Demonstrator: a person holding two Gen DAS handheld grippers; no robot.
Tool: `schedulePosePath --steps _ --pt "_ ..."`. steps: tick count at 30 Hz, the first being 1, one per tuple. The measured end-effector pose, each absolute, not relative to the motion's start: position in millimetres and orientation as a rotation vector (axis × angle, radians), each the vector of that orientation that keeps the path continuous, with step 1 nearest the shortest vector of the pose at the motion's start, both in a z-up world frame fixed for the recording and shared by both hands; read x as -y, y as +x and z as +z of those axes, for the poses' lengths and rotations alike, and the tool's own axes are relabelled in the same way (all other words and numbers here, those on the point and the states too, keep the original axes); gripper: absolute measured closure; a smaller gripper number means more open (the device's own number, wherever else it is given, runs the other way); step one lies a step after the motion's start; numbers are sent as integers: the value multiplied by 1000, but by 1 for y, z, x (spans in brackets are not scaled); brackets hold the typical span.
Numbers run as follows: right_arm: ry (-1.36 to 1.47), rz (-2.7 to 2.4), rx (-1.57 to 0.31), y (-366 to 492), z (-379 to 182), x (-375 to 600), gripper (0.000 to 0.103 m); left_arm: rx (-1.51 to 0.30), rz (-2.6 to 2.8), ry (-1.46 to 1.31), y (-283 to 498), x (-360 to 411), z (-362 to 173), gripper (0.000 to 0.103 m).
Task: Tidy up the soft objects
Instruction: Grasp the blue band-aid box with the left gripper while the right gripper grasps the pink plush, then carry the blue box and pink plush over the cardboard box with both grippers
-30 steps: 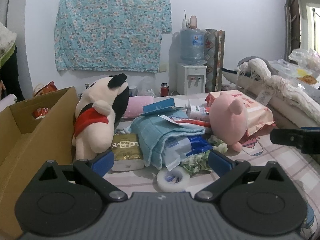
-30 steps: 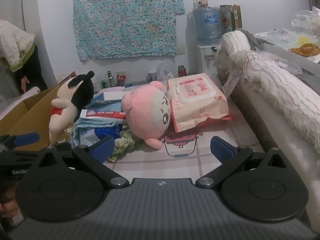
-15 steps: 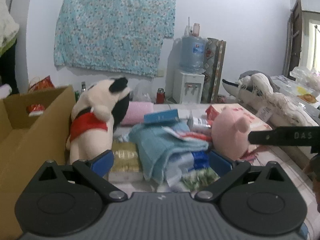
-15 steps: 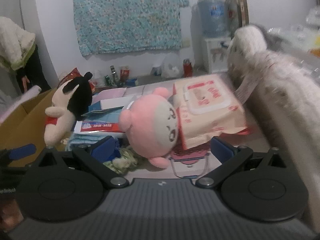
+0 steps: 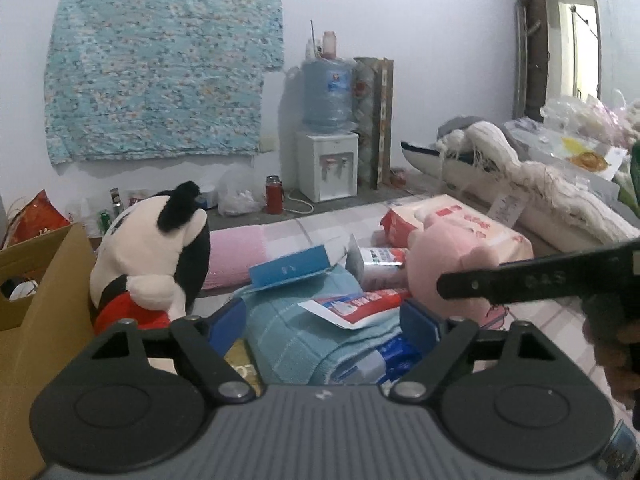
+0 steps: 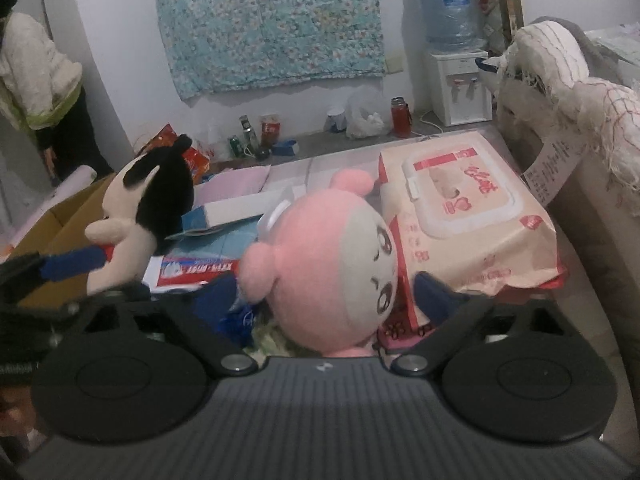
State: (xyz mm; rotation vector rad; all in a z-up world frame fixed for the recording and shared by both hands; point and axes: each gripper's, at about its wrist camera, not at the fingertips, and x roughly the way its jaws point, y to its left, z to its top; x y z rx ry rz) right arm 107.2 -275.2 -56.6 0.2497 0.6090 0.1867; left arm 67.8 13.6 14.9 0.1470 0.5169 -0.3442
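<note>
Pink plush [image 6: 328,264] now sits between the right gripper [image 6: 326,296] fingers, which moved in and are closing; left gripper [image 5: 322,320] closes over the blue towel [image 5: 296,336], nothing gripped yet.

Both wrist views sit low and close, facing the far wall. Left looks over blue towel [image 5: 304,336]; right over pink plush [image 6: 328,264]. Shared: black-and-white plush [image 5: 160,248], water dispenser [image 6: 460,88].

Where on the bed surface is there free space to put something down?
Little shows. One bare strip of checked sheet lies right of the wipes pack, along the rolled white blanket. Another lies behind the pink folded cloth. The middle is crowded: the pink plush, blue towel and black-and-white plush fill it.
</note>
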Motion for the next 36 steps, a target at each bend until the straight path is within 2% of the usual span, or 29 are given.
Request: schedulePosePath --steps 5,10,13,19,21,22,24,31,36 --pt "223 192 -606 114 -60 272 33 -527 -353 198 77 -10 17 17" --pt "217 170 -579 112 -61 269 46 -549 -352 153 101 -6 31 16" --pt "257 168 -566 111 -60 273 48 -637 -372 70 134 -2 31 12" --pt "305 202 -544 111 -60 287 48 -851 -294 -133 202 -11 9 12" --pt "335 230 -572 116 -63 291 47 -862 -269 -153 214 -14 2 16" --pt "355 232 -574 117 -65 294 46 -869 -262 -169 218 -15 -2 25" --pt "357 243 -585 119 -66 295 45 -903 -273 -194 226 -18 -8 25" --pt "347 245 -561 117 -65 294 47 -828 -270 -125 200 -21 -2 27" --pt "348 276 -509 104 -54 295 47 -734 -285 -113 165 -27 31 27"
